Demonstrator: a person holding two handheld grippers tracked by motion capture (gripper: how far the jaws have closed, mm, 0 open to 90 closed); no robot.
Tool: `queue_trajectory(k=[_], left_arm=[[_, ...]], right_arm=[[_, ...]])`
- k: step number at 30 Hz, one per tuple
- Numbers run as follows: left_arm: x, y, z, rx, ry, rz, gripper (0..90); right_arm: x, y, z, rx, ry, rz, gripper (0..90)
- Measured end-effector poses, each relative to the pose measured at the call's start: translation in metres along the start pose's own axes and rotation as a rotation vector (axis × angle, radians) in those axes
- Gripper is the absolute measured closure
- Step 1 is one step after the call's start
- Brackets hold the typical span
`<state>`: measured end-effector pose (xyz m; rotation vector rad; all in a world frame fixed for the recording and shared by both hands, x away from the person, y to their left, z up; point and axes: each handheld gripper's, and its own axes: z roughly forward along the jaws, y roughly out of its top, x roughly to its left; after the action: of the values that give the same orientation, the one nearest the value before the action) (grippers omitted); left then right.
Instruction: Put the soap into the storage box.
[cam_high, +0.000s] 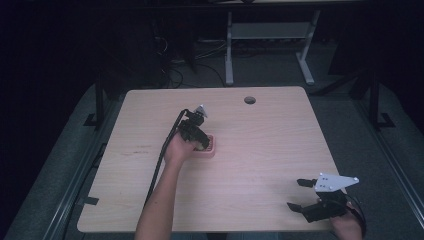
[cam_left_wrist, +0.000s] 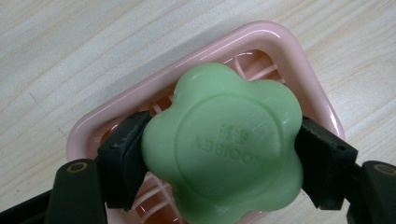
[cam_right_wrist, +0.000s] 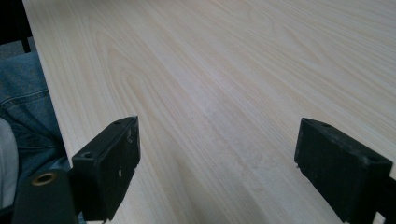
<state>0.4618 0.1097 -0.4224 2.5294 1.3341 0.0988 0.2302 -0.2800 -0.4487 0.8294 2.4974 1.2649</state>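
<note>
High view, place: left gripper (cam_high: 201, 143) over pink soap dish (cam_high: 211, 149), mid-bench (cam_high: 260, 150); right gripper (cam_high: 299, 194) near right, jaws wide, empty.
Left gripper view, hold: jaws clamp green soap (cam_left_wrist: 223, 144) at opposite lobes, above dish.
Handling: likely light, firm, slippery; grip flanks.
Right gripper view: bare bench.
Count: one soap, one dish.

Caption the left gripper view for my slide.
Left gripper clamps green flower-shaped soap over pink soap dish on wooden table.
</note>
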Motion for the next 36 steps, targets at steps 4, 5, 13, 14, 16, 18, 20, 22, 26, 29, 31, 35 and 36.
queue_trajectory(k=[4, 5, 13, 14, 16, 18, 20, 22, 26, 29, 31, 35, 36], left_arm=[[-0.001, 0.000, 0.000, 0.000, 0.001, -0.001, 26.5], [-0.001, 0.000, 0.001, 0.006, 0.006, 0.004, 26.4], [-0.003, 0.000, 0.002, 0.015, 0.015, 0.014, 26.4], [-0.003, 0.000, 0.002, 0.015, 0.015, 0.014, 26.4], [-0.002, 0.000, 0.001, 0.024, 0.017, 0.024, 26.3], [-0.003, -0.001, 0.001, 0.010, 0.017, 0.015, 26.3], [-0.002, -0.001, 0.001, 0.013, 0.019, 0.021, 26.2], [-0.002, -0.001, 0.000, 0.010, 0.021, 0.022, 26.0], [-0.002, -0.002, -0.005, -0.021, 0.007, 0.023, 25.7], [-0.002, -0.002, -0.009, -0.050, 0.000, 0.015, 25.2], [-0.001, -0.003, -0.015, -0.069, -0.007, 0.010, 25.2], [0.001, -0.005, -0.021, -0.077, -0.009, 0.012, 24.2], [0.001, -0.006, -0.022, -0.085, -0.009, 0.012, 24.2]], right_arm=[[0.000, 0.000, 0.000, -0.001, 0.000, 0.002, 13.8], [0.000, 0.000, 0.000, -0.002, 0.000, 0.002, 13.8], [0.000, 0.000, 0.000, -0.002, 0.000, -0.002, 13.8], [0.000, 0.000, 0.000, -0.002, 0.000, -0.002, 13.8], [0.000, 0.000, 0.000, 0.000, 0.001, -0.001, 13.8], [0.000, 0.000, 0.000, -0.001, 0.000, 0.000, 13.8], [0.000, 0.000, 0.000, -0.001, 0.001, -0.001, 13.8], [0.000, 0.000, 0.000, -0.002, 0.001, -0.004, 13.8], [0.000, 0.000, 0.000, -0.004, 0.002, -0.001, 13.8], [0.000, 0.000, 0.000, -0.001, 0.003, -0.005, 13.8], [0.001, 0.001, 0.001, 0.000, 0.004, -0.004, 13.8], [0.001, 0.001, 0.001, 0.001, 0.003, -0.004, 13.8], [0.001, 0.001, 0.001, 0.001, 0.003, -0.004, 13.8]])
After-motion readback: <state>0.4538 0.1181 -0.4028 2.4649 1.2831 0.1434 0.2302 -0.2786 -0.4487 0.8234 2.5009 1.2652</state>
